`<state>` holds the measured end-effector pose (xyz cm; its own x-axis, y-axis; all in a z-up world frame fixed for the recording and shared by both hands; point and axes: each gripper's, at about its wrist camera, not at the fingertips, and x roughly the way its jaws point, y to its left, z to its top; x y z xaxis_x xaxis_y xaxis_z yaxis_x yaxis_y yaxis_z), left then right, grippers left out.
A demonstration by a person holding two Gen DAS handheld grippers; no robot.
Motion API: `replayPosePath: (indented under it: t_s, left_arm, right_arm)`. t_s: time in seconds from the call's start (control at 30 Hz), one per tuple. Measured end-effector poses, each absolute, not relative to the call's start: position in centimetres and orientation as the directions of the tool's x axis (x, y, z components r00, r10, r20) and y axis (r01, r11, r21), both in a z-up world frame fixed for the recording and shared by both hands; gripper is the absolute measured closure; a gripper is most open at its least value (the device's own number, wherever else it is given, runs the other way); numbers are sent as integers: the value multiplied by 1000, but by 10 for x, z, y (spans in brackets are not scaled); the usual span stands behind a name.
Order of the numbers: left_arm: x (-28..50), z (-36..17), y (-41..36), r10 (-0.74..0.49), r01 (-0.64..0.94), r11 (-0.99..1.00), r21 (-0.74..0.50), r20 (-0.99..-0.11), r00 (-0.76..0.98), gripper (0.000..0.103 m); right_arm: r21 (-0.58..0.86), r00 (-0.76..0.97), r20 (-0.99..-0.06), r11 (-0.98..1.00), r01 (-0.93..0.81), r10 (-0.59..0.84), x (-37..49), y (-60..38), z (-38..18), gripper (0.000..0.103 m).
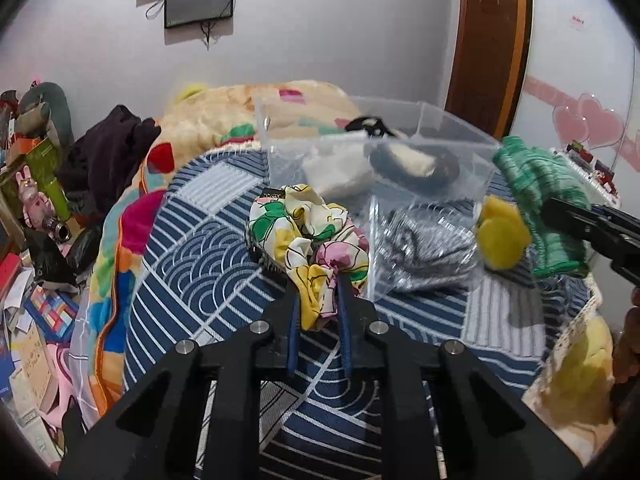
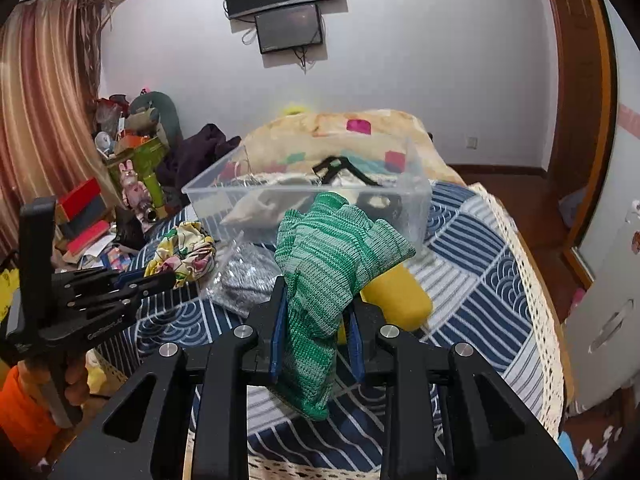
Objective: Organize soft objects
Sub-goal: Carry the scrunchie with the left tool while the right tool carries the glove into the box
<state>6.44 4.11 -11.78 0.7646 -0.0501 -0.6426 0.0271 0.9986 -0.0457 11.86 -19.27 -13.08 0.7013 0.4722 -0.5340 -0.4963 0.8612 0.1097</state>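
Note:
My left gripper [image 1: 319, 288] is shut on a floral scrunchie [image 1: 308, 240], held in front of a clear plastic box [image 1: 400, 148] on the bed; the scrunchie also shows in the right wrist view [image 2: 182, 252]. My right gripper [image 2: 316, 304] is shut on a green knit glove [image 2: 332, 264], held up in front of the box [image 2: 416, 200]; the glove shows at the right in the left wrist view [image 1: 536, 184]. A yellow soft object [image 2: 400, 300] lies under the glove and shows in the left wrist view [image 1: 502, 236]. The box holds white and black soft items [image 1: 404, 160]. A grey striped item in a clear bag [image 1: 424, 248] lies beside it.
The bed has a blue patterned cover [image 1: 208, 248] and a colourful blanket [image 1: 240, 120] behind the box. Clutter of boxes and toys [image 1: 36, 200] fills the floor at the left. A wooden door [image 1: 488, 40] stands at the right. Screens [image 2: 284, 4] hang on the wall.

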Motion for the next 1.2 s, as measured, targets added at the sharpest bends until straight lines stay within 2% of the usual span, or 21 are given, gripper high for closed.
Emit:
replayPosePath:
  t_s: [0.4,0.83,1.07,1.2]
  left_arm:
    - [70,-58,40,-72,46,997,-63,-519,852,87]
    - [117,-25,46,-58,35,998,-58,-455,889,87]
    - [148,-27,46,-60,28,997,-72,-482,874,87]
    - [168,-37,47,-70,35,996,-76,-521,851,87]
  right_arm:
    - [81,765,-425,862,-501,484,137,-184,-93,80]
    - [45,825,-316,876,-480,468,164,-173,-56,80]
    - [53,814,-353,879,-474,461,193,-162,-62,79]
    - [38,785,-420,873,-486,455,212,-149,-71,79]
